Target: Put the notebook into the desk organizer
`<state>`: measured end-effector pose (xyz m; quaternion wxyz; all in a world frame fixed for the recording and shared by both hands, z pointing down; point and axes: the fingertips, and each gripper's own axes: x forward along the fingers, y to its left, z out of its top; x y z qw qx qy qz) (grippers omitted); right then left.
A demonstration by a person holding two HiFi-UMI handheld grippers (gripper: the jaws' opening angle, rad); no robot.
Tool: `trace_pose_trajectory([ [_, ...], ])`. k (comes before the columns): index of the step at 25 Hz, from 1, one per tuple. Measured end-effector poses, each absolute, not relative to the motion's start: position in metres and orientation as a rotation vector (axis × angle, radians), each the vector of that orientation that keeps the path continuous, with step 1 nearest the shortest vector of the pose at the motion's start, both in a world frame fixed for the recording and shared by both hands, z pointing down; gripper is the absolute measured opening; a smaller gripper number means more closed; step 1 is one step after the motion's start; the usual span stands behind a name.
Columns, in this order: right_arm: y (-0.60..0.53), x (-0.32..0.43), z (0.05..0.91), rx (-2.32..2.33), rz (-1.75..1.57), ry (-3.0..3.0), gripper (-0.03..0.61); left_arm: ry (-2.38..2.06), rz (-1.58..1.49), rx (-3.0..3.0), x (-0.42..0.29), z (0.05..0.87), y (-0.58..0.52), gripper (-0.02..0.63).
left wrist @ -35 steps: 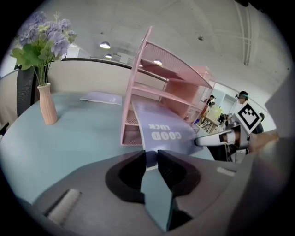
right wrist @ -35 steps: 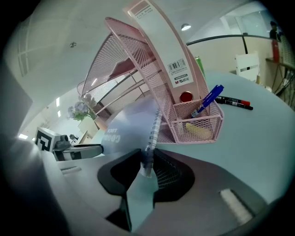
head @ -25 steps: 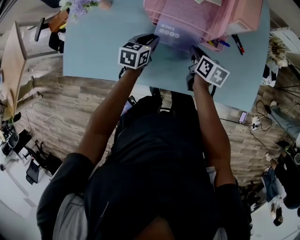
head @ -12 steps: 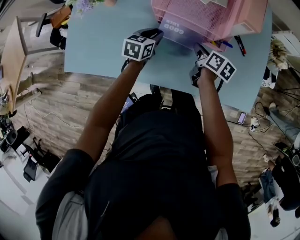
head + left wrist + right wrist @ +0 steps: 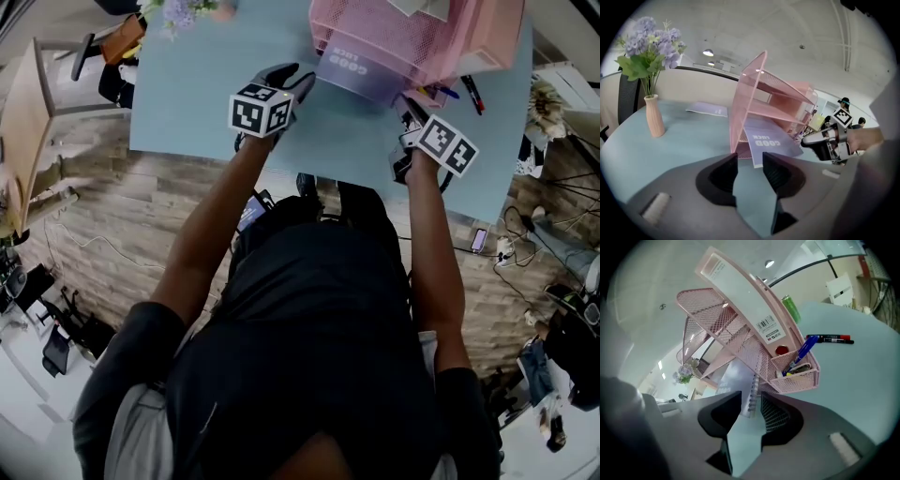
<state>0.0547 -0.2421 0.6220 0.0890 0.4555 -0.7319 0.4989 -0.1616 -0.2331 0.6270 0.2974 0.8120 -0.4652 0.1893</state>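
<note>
Head view: notebook point(image 5: 361, 73) partly in organizer point(image 5: 398, 28)

A pink desk organizer point(image 5: 412, 37) stands on the far side of the blue table point(image 5: 187, 103). A purple notebook point(image 5: 361, 75) sits in its bottom shelf and sticks out toward the person. The left gripper point(image 5: 292, 79) is just left of the notebook. The right gripper point(image 5: 411, 105) is just right of it. Its jaws have just been opening, with nothing between them.
</note>
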Motion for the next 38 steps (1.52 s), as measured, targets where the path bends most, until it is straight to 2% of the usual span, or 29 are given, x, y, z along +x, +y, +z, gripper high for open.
trace_pose_trajectory([
  [7,-0.226,0.055,0.559,1.378,1.328,-2.365,0.109,-1.267,0.386,2.246,-0.179,0.574,-0.214,0.175],
  [15,-0.195,0.046,0.419,1.335,0.833,-2.724,0.107,-1.253,0.173,2.467,-0.199,0.476,-0.189,0.175],
  [20,-0.173,0.042,0.364,1.329,0.495,-2.752,0.106,-1.238,0.138,2.576,-0.209,0.433,-0.17,0.175],
  [21,-0.169,0.041,0.356,1.335,0.458,-2.742,0.088,-1.23,0.143,2.595,-0.21,0.427,-0.165,0.175],
  [23,-0.162,0.039,0.342,1.341,0.437,-2.726,0.041,-1.22,0.159,2.63,-0.215,0.416,-0.154,0.175],
  [38,-0.134,0.028,0.3,1.344,0.293,-2.639,0.04,-1.329,0.06,2.669,-0.26,0.376,-0.103,0.175],
])
